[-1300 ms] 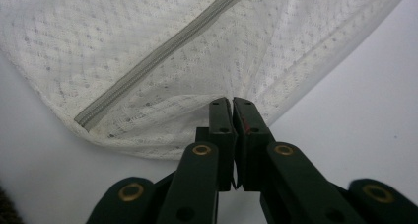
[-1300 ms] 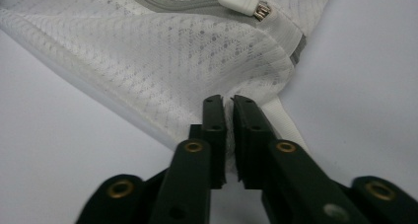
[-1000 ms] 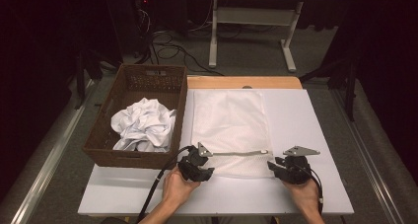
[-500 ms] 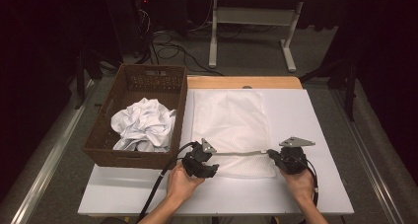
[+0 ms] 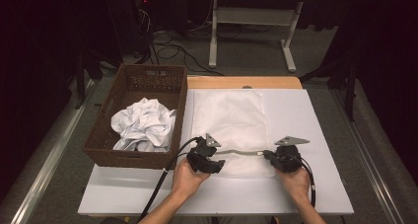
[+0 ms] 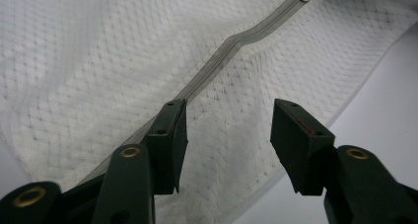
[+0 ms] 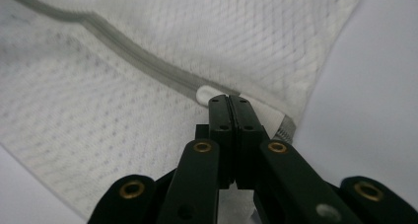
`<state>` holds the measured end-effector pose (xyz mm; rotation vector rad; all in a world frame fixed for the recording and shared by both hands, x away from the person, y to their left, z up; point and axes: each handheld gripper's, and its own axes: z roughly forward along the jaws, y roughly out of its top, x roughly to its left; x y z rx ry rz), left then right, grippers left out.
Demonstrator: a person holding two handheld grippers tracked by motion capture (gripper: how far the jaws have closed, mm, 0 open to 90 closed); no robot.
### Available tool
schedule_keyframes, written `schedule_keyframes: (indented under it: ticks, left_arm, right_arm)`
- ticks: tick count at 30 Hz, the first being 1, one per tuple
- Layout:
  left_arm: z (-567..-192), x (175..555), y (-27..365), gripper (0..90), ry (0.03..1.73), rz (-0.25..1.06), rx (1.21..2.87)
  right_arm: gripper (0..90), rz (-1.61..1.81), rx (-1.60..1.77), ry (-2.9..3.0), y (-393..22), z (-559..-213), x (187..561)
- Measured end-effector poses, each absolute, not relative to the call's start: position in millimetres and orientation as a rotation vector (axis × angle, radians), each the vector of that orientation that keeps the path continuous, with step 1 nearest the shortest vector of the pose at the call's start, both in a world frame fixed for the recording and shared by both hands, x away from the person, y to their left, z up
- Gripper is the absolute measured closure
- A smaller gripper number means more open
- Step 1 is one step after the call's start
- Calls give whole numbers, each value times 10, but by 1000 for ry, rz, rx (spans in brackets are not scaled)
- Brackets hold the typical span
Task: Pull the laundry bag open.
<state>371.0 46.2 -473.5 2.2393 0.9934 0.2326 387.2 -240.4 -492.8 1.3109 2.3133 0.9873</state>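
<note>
White table (image 5: pixel 320 135) in front of me, wooden strip (image 5: pixel 241 82) along its far edge. On it: brown wicker basket (image 5: pixel 98 150) at the left, and a white mesh laundry bag (image 5: pixel 229 120) lying flat in the middle, just beside the basket, its grey zipper (image 5: pixel 241 151) running across near the front edge.

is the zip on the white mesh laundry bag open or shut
Shut along the stretch in view: the grey zip on the white mesh laundry bag runs as one joined band, its white slider near the end.
</note>
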Motion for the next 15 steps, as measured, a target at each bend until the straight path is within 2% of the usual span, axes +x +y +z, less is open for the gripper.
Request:
schedule_keyframes:
  ticks: [3,8,15]
  left_arm:
    - [-4697,3725,471,491,996,227,2219]
    - [-4677,3753,407,499,964,231,2215]
    - [-4676,3892,155,480,952,179,2200]
  right_arm:
    - [869,1081,1365,2224,-2500,-4848,3867]
    - [869,1051,1379,2228,-2530,-4874,3902]
    - [869,1040,1388,2211,-2603,-4875,3895]
